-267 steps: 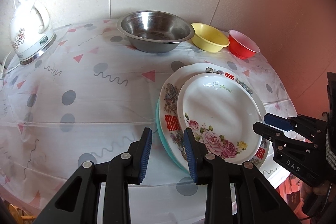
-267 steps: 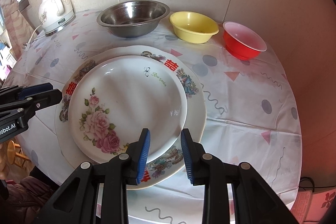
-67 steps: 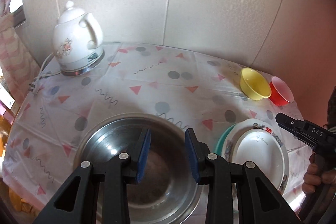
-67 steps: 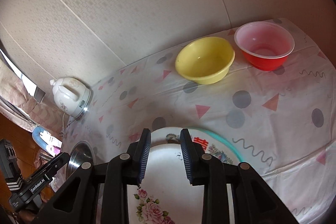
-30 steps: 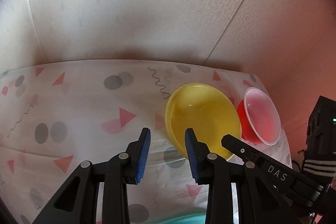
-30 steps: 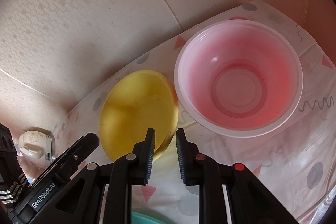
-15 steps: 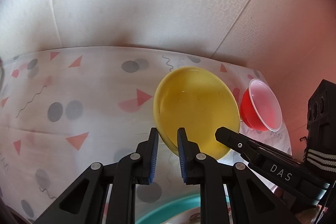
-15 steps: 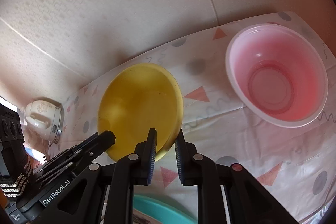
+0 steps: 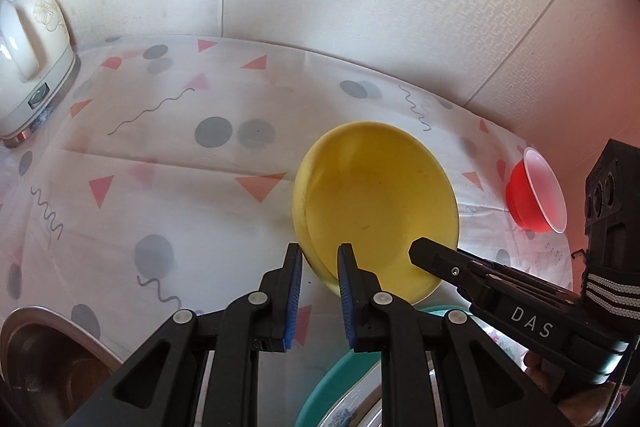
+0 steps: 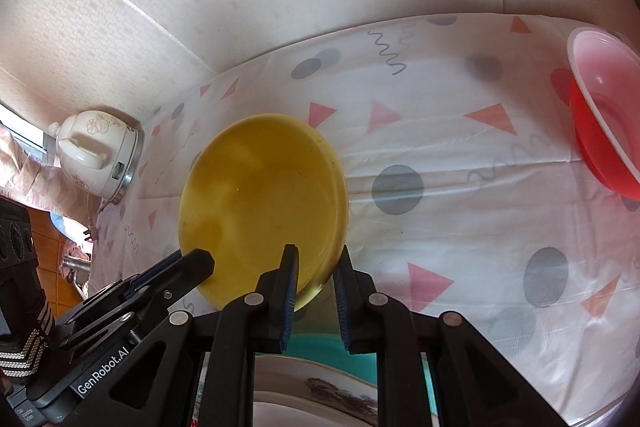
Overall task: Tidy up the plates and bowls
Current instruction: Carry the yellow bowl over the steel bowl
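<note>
Bench under a white cloth printed with grey dots, pink triangles and squiggles; its far edge runs along a pale wall.

Steel bowl at the near left edge in the left wrist view, only part of the rim in frame.

Stack of plates at the near edge, a teal one lowest and a patterned white one above, mostly hidden behind the gripper arms.

White kettle at the far left corner, upright on its base.

Yellow bowl held tilted above the middle of the bench, its mouth facing the cameras. Left gripper clamped on its near-left rim; right gripper clamped on its near-right rim.

Red bowl upright near the right edge, well apart from the yellow one.
</note>
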Demonstrator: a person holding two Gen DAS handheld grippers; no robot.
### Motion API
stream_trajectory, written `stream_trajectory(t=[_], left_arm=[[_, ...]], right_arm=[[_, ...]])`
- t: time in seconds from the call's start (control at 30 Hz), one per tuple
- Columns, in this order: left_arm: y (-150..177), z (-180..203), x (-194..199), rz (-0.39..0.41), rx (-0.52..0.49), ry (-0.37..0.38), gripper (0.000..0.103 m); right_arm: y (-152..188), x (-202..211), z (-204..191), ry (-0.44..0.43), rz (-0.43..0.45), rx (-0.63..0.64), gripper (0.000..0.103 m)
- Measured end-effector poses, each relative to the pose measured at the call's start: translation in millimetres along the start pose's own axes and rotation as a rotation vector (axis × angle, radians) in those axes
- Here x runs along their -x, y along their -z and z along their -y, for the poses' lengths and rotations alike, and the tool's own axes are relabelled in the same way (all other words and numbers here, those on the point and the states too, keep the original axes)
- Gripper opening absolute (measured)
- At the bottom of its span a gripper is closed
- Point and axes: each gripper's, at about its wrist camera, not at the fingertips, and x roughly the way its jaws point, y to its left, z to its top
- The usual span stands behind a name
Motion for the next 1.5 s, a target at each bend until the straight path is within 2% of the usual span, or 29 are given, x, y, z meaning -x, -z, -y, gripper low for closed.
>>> stream_trajectory(t=[0.23, 0.43, 0.5, 0.6, 1.2, 1.5], left_arm=[[-1.9, -7.2, 0.3, 0.005, 0.030, 0.027, 0.023], [-4.9, -7.5, -3.0, 0.009, 0.014, 0.045, 0.022], [-3.1, -6.4, -2.6, 0.016, 0.001, 0.048, 0.019], [0.2, -5.6, -0.6, 0.023, -0.009, 0.049, 0.017], [21.8, -8.3, 71.6, 0.175, -0.069, 0.051, 0.017], [41.0, -22.4, 94.3, 0.197, -0.062, 0.051, 0.017]], right_arm=[[1.5, 3.2, 2.3, 0.002, 0.015, -0.042, 0.023], [3.1, 10.9, 7.4, 0.000, 0.044, -0.081, 0.023], [4.4, 12.5, 5.0, 0.002, 0.055, -0.075, 0.023], [6.8, 14.0, -1.7, 0.019, 0.070, -0.049, 0.019], [29.6, 48.7, -31.2, -0.029, 0.130, -0.018, 0.018], [49.2, 54.5, -48.7, -0.048, 0.127, 0.015, 0.018]])
